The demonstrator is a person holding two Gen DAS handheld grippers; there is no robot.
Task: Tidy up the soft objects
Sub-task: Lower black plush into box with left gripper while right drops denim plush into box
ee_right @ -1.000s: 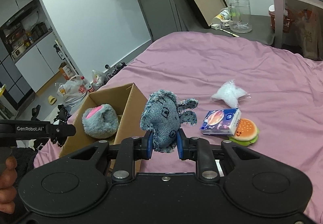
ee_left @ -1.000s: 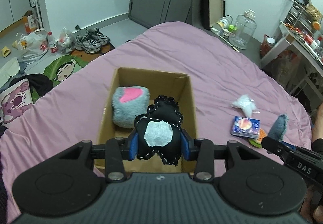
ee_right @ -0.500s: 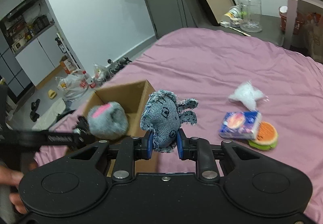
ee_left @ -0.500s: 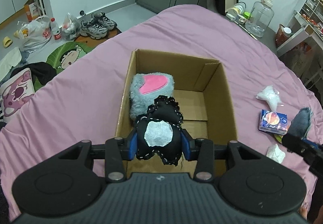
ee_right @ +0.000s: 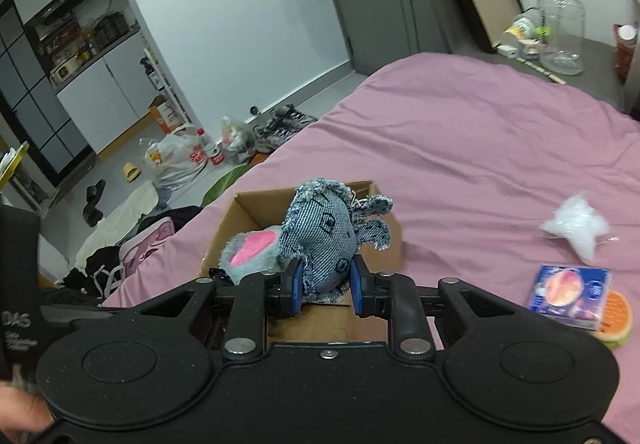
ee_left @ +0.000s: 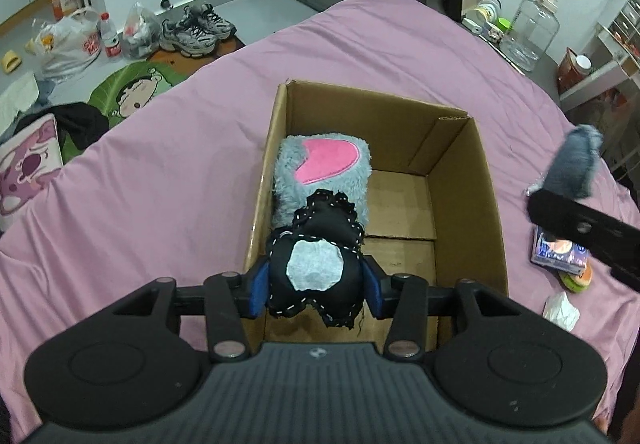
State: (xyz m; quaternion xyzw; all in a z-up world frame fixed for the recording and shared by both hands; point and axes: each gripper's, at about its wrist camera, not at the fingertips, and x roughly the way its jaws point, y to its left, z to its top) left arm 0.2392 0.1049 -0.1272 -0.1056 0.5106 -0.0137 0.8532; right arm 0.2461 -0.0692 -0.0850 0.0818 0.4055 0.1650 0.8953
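An open cardboard box (ee_left: 464,180) sits on the pink bed with a grey plush toy with a pink patch (ee_left: 320,172) inside at its left wall. My left gripper (ee_left: 316,284) hangs over the box's near end. Its jaws are opening, but the blue pads still touch a black soft toy with a white patch (ee_left: 316,264) between them. My right gripper (ee_right: 326,280) is shut on a denim plush toy (ee_right: 320,236) just to the right of the box (ee_right: 240,220). The left wrist view shows that denim toy (ee_left: 576,160) beyond the box's right wall.
A blue tissue pack (ee_right: 568,296), a burger-shaped toy (ee_right: 616,320), a clear plastic bag (ee_right: 576,228) and a crumpled tissue (ee_left: 562,310) lie on the pink sheet right of the box. Shoes, bags and cushions litter the floor past the bed's left edge.
My left gripper moved forward and down over the box with the black toy. My right gripper carried the denim toy leftwards, up to the box's right side.
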